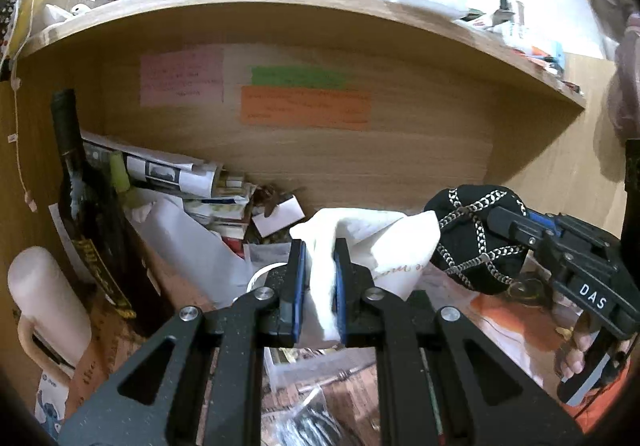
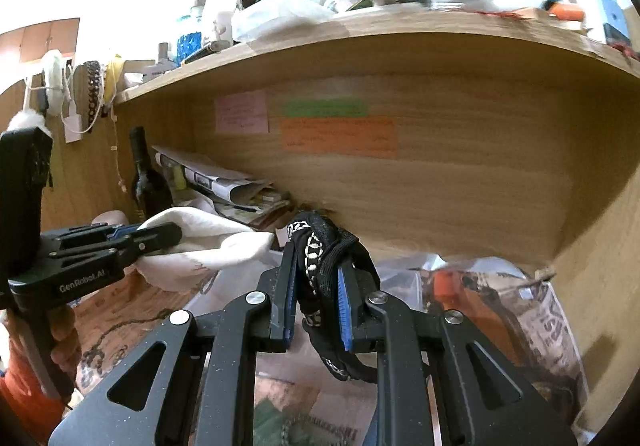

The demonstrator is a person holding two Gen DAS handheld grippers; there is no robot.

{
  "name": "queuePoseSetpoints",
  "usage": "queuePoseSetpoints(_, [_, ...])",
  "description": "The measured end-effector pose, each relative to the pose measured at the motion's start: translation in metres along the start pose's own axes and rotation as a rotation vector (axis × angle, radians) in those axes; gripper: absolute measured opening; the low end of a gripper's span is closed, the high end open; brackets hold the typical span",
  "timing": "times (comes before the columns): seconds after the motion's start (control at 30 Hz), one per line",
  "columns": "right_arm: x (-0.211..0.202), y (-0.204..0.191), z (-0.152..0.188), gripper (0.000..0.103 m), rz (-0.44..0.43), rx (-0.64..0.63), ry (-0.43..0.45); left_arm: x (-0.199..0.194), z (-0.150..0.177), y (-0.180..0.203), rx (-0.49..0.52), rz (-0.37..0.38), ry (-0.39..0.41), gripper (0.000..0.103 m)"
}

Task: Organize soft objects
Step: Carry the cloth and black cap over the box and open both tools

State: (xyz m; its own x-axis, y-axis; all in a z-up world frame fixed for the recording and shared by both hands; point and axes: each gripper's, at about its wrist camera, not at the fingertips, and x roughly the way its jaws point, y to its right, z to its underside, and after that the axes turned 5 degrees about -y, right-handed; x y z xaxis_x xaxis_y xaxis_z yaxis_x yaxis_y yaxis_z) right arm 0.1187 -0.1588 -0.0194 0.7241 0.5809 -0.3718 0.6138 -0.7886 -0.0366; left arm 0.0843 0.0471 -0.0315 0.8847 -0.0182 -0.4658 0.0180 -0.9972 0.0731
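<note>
Clearly "DAS" on right hand-held gripper (image 1: 500, 230).

Both wrist views look forward, close, into the wooden shelf (image 1: 304, 17) recess. Each shows the other gripper and shares the orange note (image 2: 339, 137) on the back panel.

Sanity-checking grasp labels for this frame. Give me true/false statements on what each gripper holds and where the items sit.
1. The left gripper is shut on the white cloth. True.
2. The right gripper is open and empty. False: it is shut on the black chain-patterned fabric.
3. Both items are held up in front of the wooden shelf. True.
4. The dark bottle lies flat. False: it stands upright at left.
</note>
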Motion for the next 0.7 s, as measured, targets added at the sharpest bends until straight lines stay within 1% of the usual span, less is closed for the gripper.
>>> queuePoseSetpoints(0.17, [0.023, -0.003, -0.008, 0.016, -0.001, -0.015, -0.022, 0.027, -0.006, -0.007, -0.020, -0.012, -0.039, 0.013])
queuePoseSetpoints(0.4, [0.061, -0.002, -0.009, 0.016, 0.017, -0.030, -0.082, 0.071, -0.005, -0.010, -0.022, -0.057, -0.113, 0.013])
queuePoseSetpoints(0.53, [0.085, 0.001, -0.004, 0.016, 0.030, -0.031, -0.134, 0.096, -0.001, -0.011, -0.021, -0.077, -0.168, 0.013])
queuePoseSetpoints(0.7, [0.112, 0.006, 0.009, 0.016, 0.029, -0.032, -0.213, 0.127, 0.007, -0.011, -0.011, -0.079, -0.244, 0.013])
